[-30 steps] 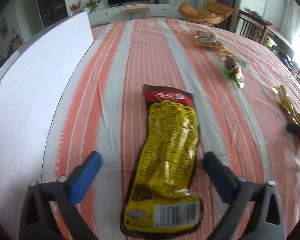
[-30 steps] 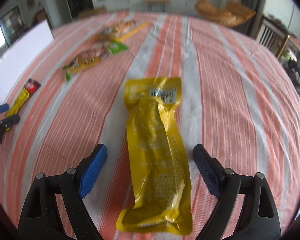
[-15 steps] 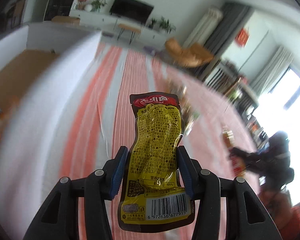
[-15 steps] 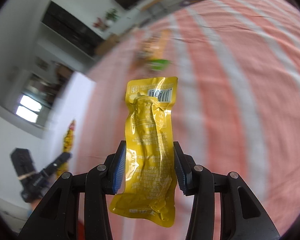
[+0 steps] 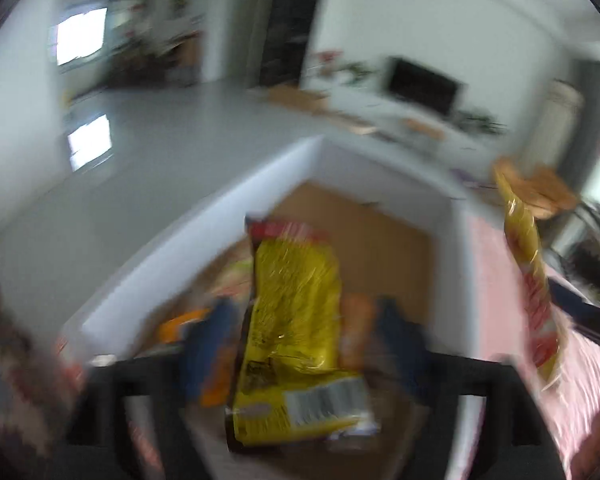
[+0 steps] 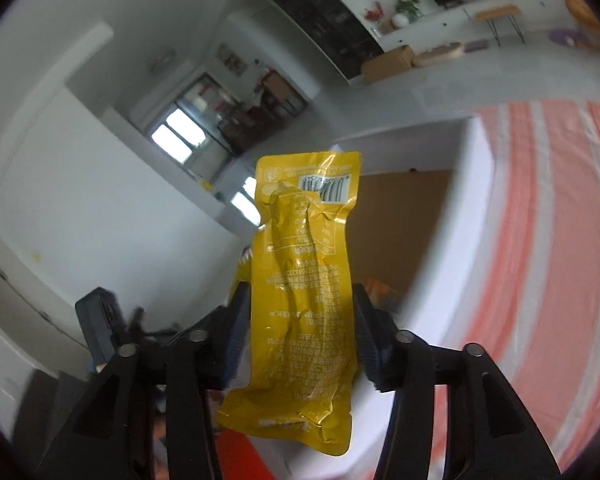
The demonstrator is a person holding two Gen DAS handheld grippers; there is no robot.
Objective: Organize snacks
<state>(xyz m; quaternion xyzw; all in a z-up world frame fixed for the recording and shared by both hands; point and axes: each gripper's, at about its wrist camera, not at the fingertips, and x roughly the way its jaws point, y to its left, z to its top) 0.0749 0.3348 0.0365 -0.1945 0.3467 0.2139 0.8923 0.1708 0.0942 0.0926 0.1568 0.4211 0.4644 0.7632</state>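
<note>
In the blurred left wrist view, a yellow packet with a red top (image 5: 296,320) hangs between the blue pads of my left gripper (image 5: 304,328). The jaws are opening, and a gap shows on each side of the packet. Below it is the white box (image 5: 204,240) with a brown floor. In the right wrist view, my right gripper (image 6: 300,316) has a plain yellow packet (image 6: 304,264) upright between its pads, which still touch both edges while the jaws are opening. It is above the near wall of the box (image 6: 468,220). The same packet (image 5: 524,272) shows at the right of the left wrist view.
Orange snack packets (image 5: 180,324) lie on the box floor, one also showing as an orange packet (image 6: 380,292). The table's orange-and-white striped cloth (image 6: 540,240) runs right of the box. A dark gripper body (image 6: 100,320) is at lower left. The living room lies beyond.
Both grippers closed on their packets, lifted them off the striped table and carried them over to the white box. The left jaws have since spread apart again.
</note>
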